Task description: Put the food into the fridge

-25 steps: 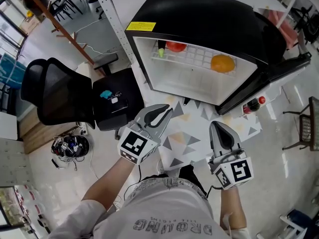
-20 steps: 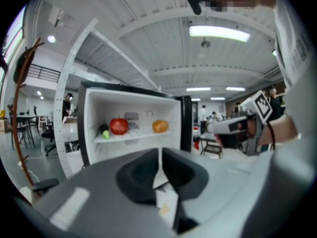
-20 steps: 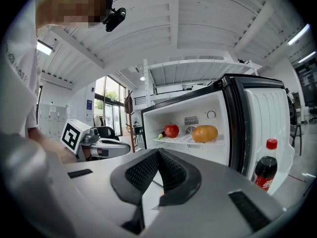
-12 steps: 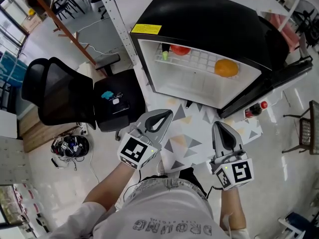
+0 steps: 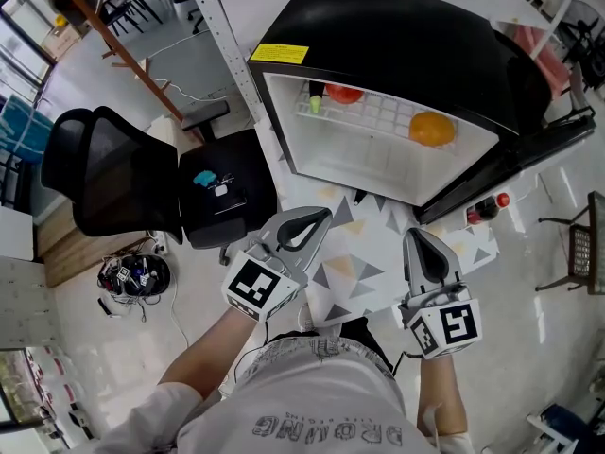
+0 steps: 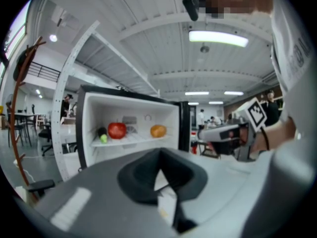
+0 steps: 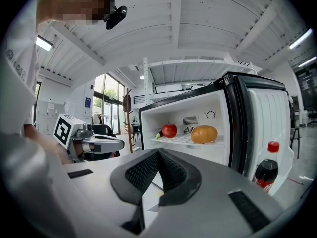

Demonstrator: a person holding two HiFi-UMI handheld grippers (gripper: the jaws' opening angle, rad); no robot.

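The left gripper [image 5: 319, 218] and the right gripper [image 5: 415, 235] both have their jaws fully closed and empty. They are level in front of the open fridge [image 5: 378, 26]. The apple [image 5: 344, 94] and the orange [image 5: 432, 129] rest on 1 wire shelf [image 5: 378, 112], well apart.

You wear a pale grey T-shirt [image 5: 321, 400] with dark lettering [image 5: 326, 432] across the chest. Your left gripper [image 5: 319, 218] and right gripper [image 5: 417, 237] are light grey, tapering shells with black textured pads [image 7: 143, 170] lining the jaws. Each carries a white cube printed with black square markers: left cube [image 5: 257, 285], right cube [image 5: 451, 326].
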